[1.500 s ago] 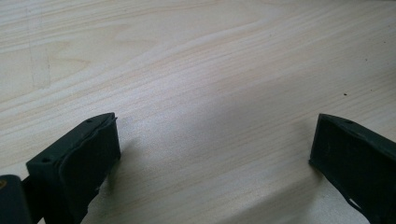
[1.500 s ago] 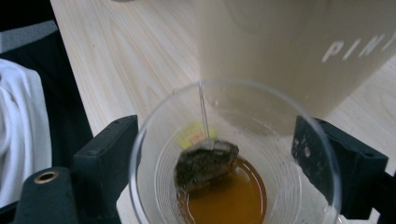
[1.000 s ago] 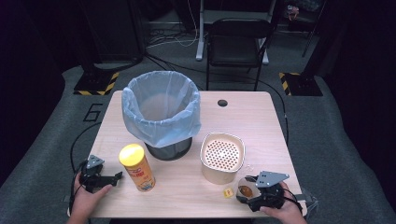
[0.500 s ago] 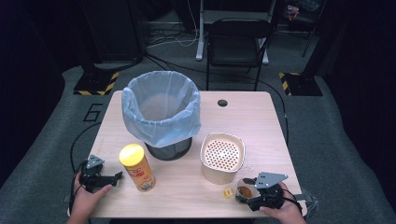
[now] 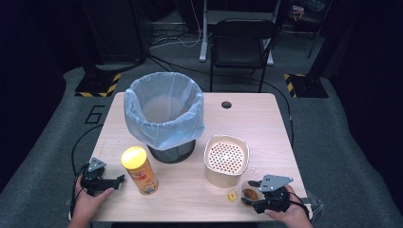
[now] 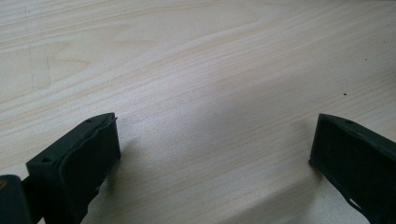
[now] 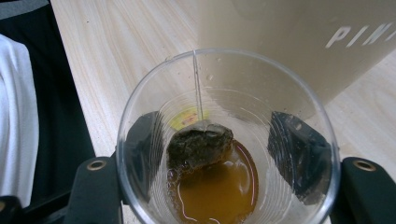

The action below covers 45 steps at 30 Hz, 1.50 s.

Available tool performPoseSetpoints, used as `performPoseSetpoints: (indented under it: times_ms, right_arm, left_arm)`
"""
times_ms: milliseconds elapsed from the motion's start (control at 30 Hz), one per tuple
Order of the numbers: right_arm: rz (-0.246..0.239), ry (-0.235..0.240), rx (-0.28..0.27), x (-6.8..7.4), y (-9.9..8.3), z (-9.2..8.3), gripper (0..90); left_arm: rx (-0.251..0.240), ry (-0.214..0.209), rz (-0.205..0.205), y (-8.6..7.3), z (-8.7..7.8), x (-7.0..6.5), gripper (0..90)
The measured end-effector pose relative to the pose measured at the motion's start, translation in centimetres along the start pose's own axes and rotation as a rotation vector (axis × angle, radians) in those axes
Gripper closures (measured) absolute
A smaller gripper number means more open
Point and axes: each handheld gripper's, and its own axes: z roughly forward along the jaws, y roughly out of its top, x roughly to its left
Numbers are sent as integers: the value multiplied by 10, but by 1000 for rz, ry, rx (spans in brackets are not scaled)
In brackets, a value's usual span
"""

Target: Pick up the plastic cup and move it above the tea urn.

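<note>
This looks like a recording studio or lab bay, not a home. A pale wooden table (image 5: 266, 118) stands alone on grey carpet (image 5: 332, 142), lit from above while everything around it stays dark. At twelve o'clock a black folding chair (image 5: 242, 35) sits among loose cables (image 5: 171, 35). At ten and two o'clock, stand feet (image 5: 97, 85) carry yellow-black hazard tape, and a painted number six (image 5: 95, 114) marks the floor at nine.

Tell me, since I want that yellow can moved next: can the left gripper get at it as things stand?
Probably yes: the left gripper is open beside the yellow can, with bare table between.
</note>
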Motion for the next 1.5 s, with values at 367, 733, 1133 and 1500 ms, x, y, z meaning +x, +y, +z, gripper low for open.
performPoseSetpoints:
  times_ms: [367,733,1133,1500]
  right_arm:
    - [-31,-79,27,0,14,-17,364]
    - [-13,-69,44,-6,36,-36,365]
    - [66,-111,65,-38,39,-46,365]
    - [154,-158,-3,-67,50,-61,367]
  left_arm:
    - [0,0,0,0,0,0,13]
    - [0,0,0,0,0,0,13]
    - [1,0,1,0,0,0,13]
    - [20,-1,27,1,-1,2,13]
